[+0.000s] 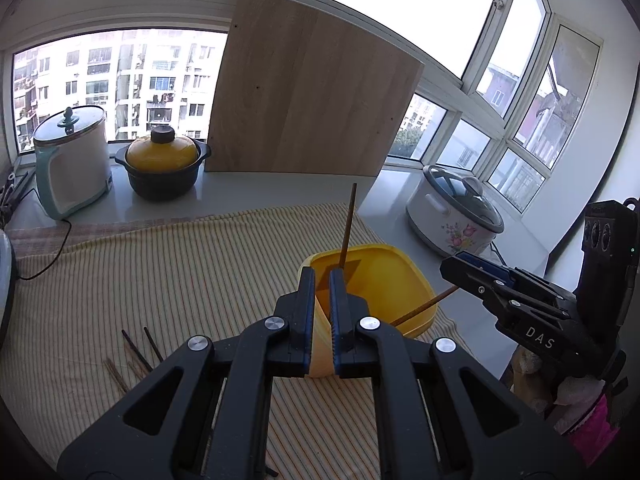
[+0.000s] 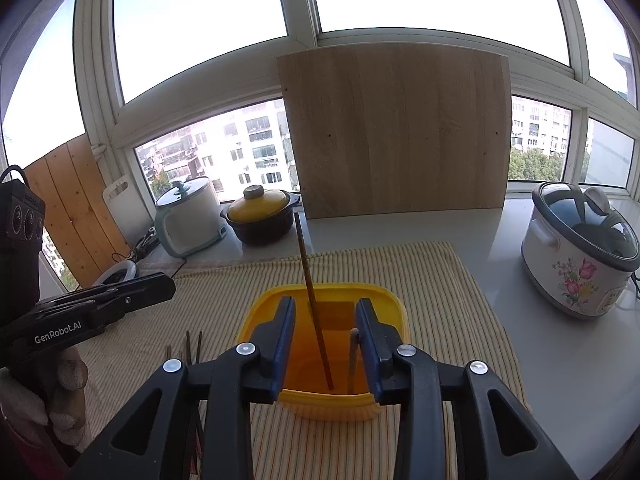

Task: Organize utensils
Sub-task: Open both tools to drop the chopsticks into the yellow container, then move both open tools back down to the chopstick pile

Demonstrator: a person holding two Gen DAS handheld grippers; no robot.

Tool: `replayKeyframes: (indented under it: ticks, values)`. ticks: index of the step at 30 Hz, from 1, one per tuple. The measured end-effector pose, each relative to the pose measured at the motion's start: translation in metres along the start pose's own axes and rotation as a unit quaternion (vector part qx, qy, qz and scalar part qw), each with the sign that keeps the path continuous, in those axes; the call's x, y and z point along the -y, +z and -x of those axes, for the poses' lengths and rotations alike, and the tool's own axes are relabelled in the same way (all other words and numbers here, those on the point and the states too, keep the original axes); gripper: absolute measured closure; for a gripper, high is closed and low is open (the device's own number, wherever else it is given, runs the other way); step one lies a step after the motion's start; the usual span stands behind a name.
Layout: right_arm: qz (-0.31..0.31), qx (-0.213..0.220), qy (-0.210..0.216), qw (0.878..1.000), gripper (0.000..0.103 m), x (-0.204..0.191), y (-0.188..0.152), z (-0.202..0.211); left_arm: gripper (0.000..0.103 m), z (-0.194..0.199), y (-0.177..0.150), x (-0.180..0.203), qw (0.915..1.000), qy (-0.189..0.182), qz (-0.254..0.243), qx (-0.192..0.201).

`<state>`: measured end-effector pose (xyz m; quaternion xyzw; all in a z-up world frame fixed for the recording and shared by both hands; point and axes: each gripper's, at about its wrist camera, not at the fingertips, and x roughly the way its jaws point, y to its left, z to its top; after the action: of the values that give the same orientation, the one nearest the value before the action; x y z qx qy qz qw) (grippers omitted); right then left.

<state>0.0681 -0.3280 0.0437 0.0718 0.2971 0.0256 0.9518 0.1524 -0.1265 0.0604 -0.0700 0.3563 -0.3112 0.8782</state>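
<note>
A yellow utensil holder (image 1: 376, 280) (image 2: 320, 312) stands on the striped cloth (image 1: 160, 272). Two brown chopsticks are in it: one (image 1: 347, 226) (image 2: 310, 284) leans up toward the window, the other (image 1: 424, 306) (image 2: 353, 352) leans toward the right side. My left gripper (image 1: 321, 276) is nearly shut, jaws a narrow gap apart, empty, just in front of the holder's near edge. My right gripper (image 2: 325, 308) is open over the holder's mouth; the second chopstick stands loose beside its right finger. Several chopsticks (image 1: 136, 354) (image 2: 192, 344) lie on the cloth at the left.
A wooden board (image 1: 312, 100) leans against the window. On the sill stand a white cooker (image 1: 72, 160), a yellow-lidded black pot (image 1: 162, 164) and a floral rice cooker (image 1: 452, 216). The cloth ends at the white counter on the right.
</note>
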Motion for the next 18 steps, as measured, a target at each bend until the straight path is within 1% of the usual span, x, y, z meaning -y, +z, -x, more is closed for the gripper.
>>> replayKeyframes:
  ticks: [1, 2, 3, 6, 8, 10, 12, 13, 16, 18]
  values:
    - [0.003, 0.001, 0.002, 1.0, 0.065, -0.003, 0.0, 0.001, 0.092, 0.003, -0.001, -0.003, 1.0, 0.001, 0.001, 0.001]
    - [0.005, 0.003, 0.004, 1.0, 0.063, -0.006, 0.0, 0.002, 0.081, 0.006, -0.003, -0.007, 1.0, 0.003, 0.002, 0.004]
    - [0.008, 0.004, 0.006, 1.0, 0.062, -0.009, -0.001, 0.003, 0.071, 0.009, -0.005, -0.01, 1.0, 0.006, 0.003, 0.007]
    - [0.018, 0.005, 0.012, 1.0, 0.061, -0.016, -0.002, 0.004, 0.07, 0.016, -0.011, -0.023, 0.9997, 0.021, 0.006, 0.006]
    - [0.023, 0.005, 0.015, 1.0, 0.054, -0.021, -0.003, 0.004, 0.07, 0.02, -0.016, -0.032, 0.9994, 0.031, 0.013, 0.003]
    - [0.029, 0.005, 0.019, 0.999, 0.05, -0.027, -0.004, 0.003, 0.069, 0.023, -0.02, -0.043, 0.9989, 0.041, 0.022, 0.0]
    - [0.037, 0.004, 0.021, 0.999, 0.048, -0.032, -0.005, 0.002, 0.062, 0.026, -0.025, -0.054, 0.9981, 0.052, 0.033, -0.003]
    - [0.041, 0.004, 0.023, 0.999, 0.046, -0.035, -0.006, 0.001, 0.061, 0.028, -0.027, -0.059, 0.9977, 0.056, 0.037, -0.004]
    - [0.051, -0.001, 0.031, 0.998, 0.04, -0.043, -0.009, -0.002, 0.06, 0.03, -0.036, -0.075, 0.9961, 0.07, 0.051, -0.017]
    - [0.061, -0.006, 0.038, 0.997, 0.039, -0.05, -0.012, -0.005, 0.061, 0.031, -0.042, -0.085, 0.9952, 0.075, 0.059, -0.023]
